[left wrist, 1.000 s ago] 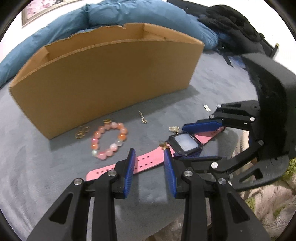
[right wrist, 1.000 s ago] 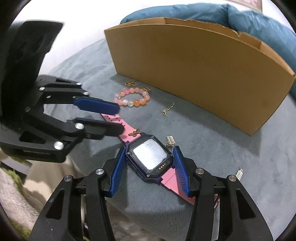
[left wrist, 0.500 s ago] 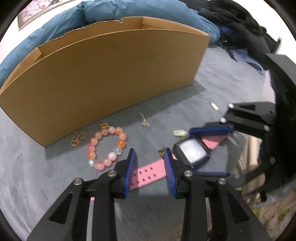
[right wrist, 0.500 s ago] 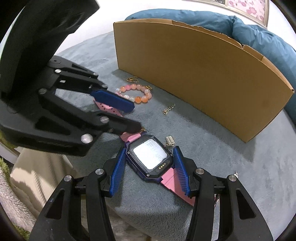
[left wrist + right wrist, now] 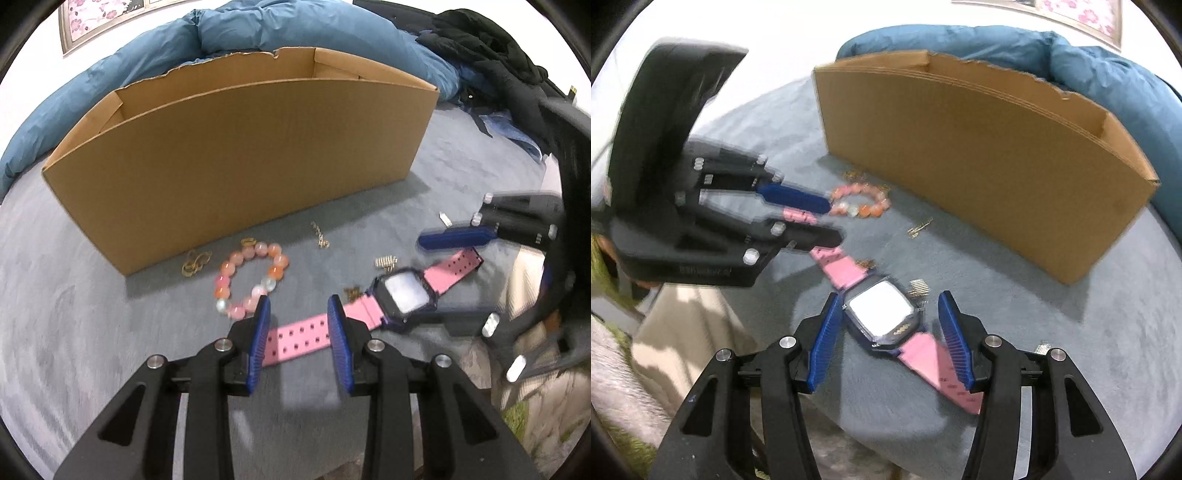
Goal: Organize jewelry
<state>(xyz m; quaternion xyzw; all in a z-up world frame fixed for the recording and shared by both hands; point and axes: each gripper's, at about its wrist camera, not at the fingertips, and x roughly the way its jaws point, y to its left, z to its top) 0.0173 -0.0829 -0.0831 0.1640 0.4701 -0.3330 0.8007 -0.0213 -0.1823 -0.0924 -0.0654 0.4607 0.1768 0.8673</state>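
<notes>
Watch [image 5: 882,314] lay flat on the grey napped bed cover [image 5: 92,332]: squarish dark case, pale glossy face, pink rubbery strap [image 5: 303,338] with two rows of punched holes.

Left gripper [image 5: 300,306]: jaws apart, ribbed blue pads [image 5: 258,339] straddling the strap's perforated end; contact with the strap could not be told.

Right gripper [image 5: 886,308]: jaws spread wide either side of the watch case, gaps visible on both sides, nothing clamped.

Bead bracelet [image 5: 251,278], round glossy pink, orange and milky beads in a ring, sat just beside the left pad. Small gold rings [image 5: 195,260] lay near the foot of the cardboard box [image 5: 240,166]; a short gold chain piece [image 5: 320,236] and a small ribbed metal clasp [image 5: 386,261] lay apart on the cover. Box long, open-topped, plain brown, one rim torn ragged. Blue puffy quilt [image 5: 258,29] behind it.
</notes>
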